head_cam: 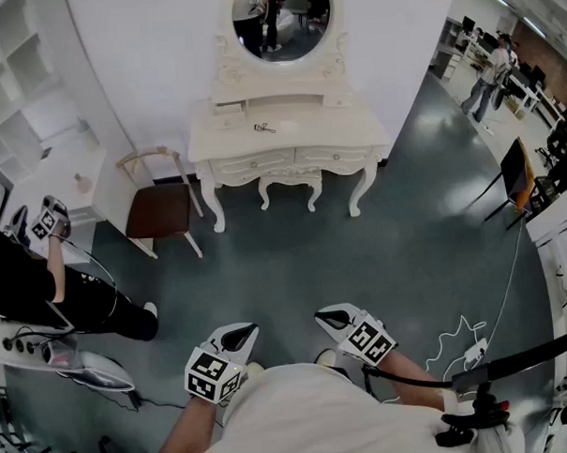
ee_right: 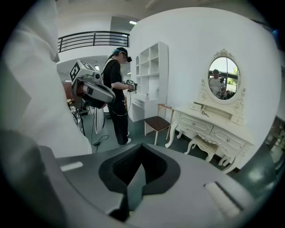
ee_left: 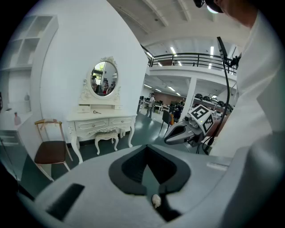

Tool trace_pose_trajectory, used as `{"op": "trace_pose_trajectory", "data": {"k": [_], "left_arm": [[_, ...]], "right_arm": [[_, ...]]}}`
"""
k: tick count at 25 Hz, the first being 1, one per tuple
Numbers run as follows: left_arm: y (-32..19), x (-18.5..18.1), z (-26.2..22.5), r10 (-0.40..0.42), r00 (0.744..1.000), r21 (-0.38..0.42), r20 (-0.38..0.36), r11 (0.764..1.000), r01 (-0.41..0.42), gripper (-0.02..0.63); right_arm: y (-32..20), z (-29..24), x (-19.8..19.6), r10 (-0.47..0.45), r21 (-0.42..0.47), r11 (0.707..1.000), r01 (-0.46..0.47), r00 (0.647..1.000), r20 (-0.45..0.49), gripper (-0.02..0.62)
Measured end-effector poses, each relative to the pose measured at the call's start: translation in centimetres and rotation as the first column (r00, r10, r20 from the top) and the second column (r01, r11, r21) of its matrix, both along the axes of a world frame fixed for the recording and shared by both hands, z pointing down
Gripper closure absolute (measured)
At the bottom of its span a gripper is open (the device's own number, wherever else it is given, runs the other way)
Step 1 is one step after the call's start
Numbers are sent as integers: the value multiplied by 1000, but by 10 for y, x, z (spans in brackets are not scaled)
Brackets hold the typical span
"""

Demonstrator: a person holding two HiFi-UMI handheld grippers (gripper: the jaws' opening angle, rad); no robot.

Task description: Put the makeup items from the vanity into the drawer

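Observation:
The white vanity (head_cam: 287,136) with its oval mirror (head_cam: 282,19) stands against the far wall, a few steps away. One small dark makeup item (head_cam: 263,128) lies on its top; it is too small to name. Both front drawers (head_cam: 253,162) are closed. My left gripper (head_cam: 240,339) and right gripper (head_cam: 331,317) hover close to my body, far from the vanity, both shut and holding nothing. The left gripper view shows the vanity (ee_left: 100,122) beyond the shut left gripper (ee_left: 147,156). The right gripper view shows it (ee_right: 209,127) beyond the shut right gripper (ee_right: 140,153).
A small stool (head_cam: 289,178) is tucked under the vanity. A chair with a brown seat (head_cam: 158,208) stands to its left. A person in black (head_cam: 42,288) stands at the left by white shelving (head_cam: 15,82). A white cable (head_cam: 457,340) lies on the dark floor at the right.

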State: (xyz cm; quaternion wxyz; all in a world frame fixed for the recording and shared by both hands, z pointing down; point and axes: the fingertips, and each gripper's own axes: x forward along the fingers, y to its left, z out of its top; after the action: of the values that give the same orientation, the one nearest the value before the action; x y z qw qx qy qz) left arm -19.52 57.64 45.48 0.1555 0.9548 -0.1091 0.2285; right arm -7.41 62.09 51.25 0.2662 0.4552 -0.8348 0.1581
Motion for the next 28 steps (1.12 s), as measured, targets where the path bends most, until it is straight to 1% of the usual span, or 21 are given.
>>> {"op": "trace_pose_trajectory", "data": {"k": [3,6,11,14,17,21,23,24,28], "left_arm": [[-20,-29,0,20,999,11,-25,1000,-20,604],[-33,-49,3,57,998,29,-42,998,-56,604],[-43,-92,9,56,998,7,-42,998,-56,604],[-59,-105,9,63,997,-2,-54,998,-64,604],[-70,-103,15,66,996,-13,-66,998,-67,604],[-84,-85,17,61,995,-18,-79,998,-62,604],[-101,-74,16,50,996,-16,-76,999,-52,604],[-111,-70,16,44,997,-15,-71,999,-45,604],[-156,-45,16,7,999,-9,-33,1000,-8,604]], "right_arm": [[-17,-2,-31,28,-3,1000,-28,1000,-10,595],[-26,5,-55,63,-4,998,-63,998,-17,595],[-40,11,-105,37,-22,999,-37,999,-14,595],[-54,7,-121,40,-32,999,-41,999,-22,595],[-62,8,-121,47,-40,998,-48,999,-24,595],[-79,13,-100,69,-33,997,-69,997,-20,594],[-100,14,-87,70,-23,997,-70,997,-10,592],[-113,14,-81,68,-16,998,-68,998,-1,581],[-169,13,-51,45,16,999,-45,999,32,566]]}}
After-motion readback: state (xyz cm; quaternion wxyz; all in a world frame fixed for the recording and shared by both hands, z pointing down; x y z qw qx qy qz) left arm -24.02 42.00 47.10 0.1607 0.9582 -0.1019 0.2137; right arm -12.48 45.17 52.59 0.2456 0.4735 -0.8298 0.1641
